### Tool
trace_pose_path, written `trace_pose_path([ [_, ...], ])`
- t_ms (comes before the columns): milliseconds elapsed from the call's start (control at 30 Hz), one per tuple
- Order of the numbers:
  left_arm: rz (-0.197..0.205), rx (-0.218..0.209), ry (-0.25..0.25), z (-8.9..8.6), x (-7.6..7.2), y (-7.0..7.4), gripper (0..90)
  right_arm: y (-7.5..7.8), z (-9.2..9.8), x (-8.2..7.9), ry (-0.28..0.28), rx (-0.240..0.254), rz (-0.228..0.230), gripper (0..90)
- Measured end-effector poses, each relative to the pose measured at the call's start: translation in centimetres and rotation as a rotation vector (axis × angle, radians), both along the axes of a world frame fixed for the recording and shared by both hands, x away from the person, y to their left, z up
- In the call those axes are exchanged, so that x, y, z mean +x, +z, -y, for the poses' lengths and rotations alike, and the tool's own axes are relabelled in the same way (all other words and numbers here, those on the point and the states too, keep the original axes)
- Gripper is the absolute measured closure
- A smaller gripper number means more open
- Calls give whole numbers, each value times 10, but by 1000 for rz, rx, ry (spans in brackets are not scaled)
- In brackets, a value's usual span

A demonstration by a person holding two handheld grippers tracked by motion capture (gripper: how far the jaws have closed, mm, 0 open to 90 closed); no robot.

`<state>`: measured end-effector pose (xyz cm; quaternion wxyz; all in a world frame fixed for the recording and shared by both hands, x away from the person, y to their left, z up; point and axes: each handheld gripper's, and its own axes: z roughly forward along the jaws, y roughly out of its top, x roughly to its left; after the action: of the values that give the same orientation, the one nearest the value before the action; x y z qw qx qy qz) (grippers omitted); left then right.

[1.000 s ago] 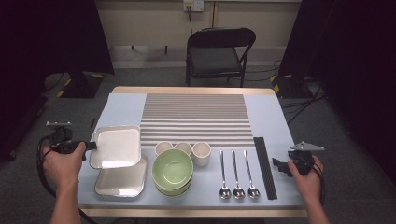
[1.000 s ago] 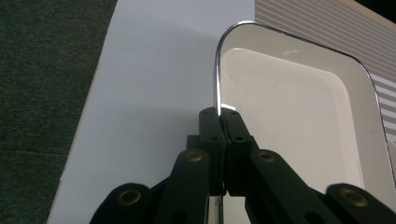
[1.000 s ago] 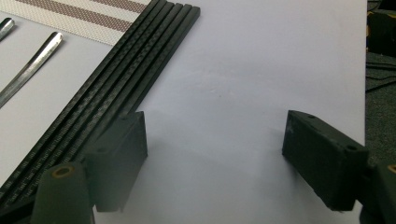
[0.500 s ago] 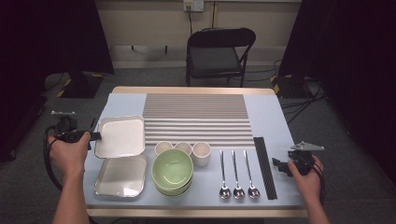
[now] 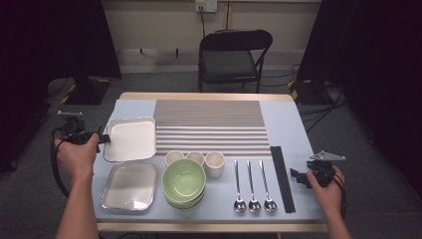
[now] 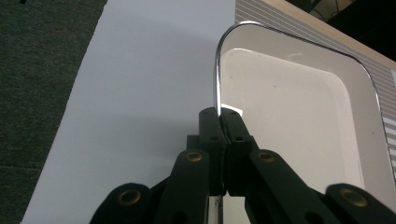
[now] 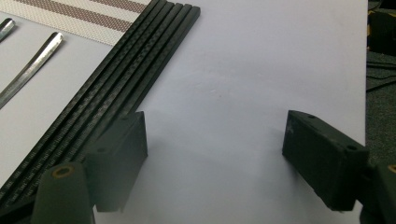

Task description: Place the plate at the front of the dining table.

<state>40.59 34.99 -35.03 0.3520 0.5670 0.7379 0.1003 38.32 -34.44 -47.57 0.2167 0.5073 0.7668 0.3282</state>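
We have the left tool [image 6: 219, 116] clamped tight on the left rim of the upper tray [image 5: 130, 139], which hangs at the surface's [image 5: 298, 129] left, just beyond the second tray [image 5: 128, 185]. The right tool [image 7: 215, 154] gapes wide and empty beside the black sticks [image 7: 116, 79]. We judge this the carrying step; next, set the tray down level.

Left tongs [image 5: 102, 139] carried the upper tray [image 5: 130, 139] off the stack, away.

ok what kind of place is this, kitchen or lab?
Most likely a lab or studio recording setup, not a kitchen: black curtains flank the table, cables trail across grey carpet, and a lone folding chair faces neatly laid-out tableware.
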Motion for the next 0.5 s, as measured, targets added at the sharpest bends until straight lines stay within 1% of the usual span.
trace_pose_path([
  [100, 3, -13, 8, 1, 3, 0, 892, 0, 0, 0, -1, -1, -1, 210],
  [133, 4, -8, 6, 0, 4, 0, 892, 0, 0, 0, 0, 0, 1, 210],
  [167, 3, -14, 3, 0, 6, 0, 892, 0, 0, 0, 0, -1, 1, 210],
  [200, 8, -25, 13, 1, 7, 0, 892, 0, 0, 0, 0, -1, 2, 210],
  [233, 4, -14, 7, 1, 8, 0, 892, 0, 0, 0, 0, -1, 2, 210],
  [267, 7, -28, 13, 2, 10, 0, 892, 0, 0, 0, 0, -1, 2, 210],
  [333, -1, -18, 8, 2, 12, 1, 892, 0, 0, 0, -1, -1, 2, 210],
  [467, 2, -17, 10, 5, 16, 1, 892, 0, 0, 0, 0, -1, 1, 210],
  [500, 9, -23, 19, 6, 17, 2, 892, 0, 0, 0, 0, -1, 1, 210],
])
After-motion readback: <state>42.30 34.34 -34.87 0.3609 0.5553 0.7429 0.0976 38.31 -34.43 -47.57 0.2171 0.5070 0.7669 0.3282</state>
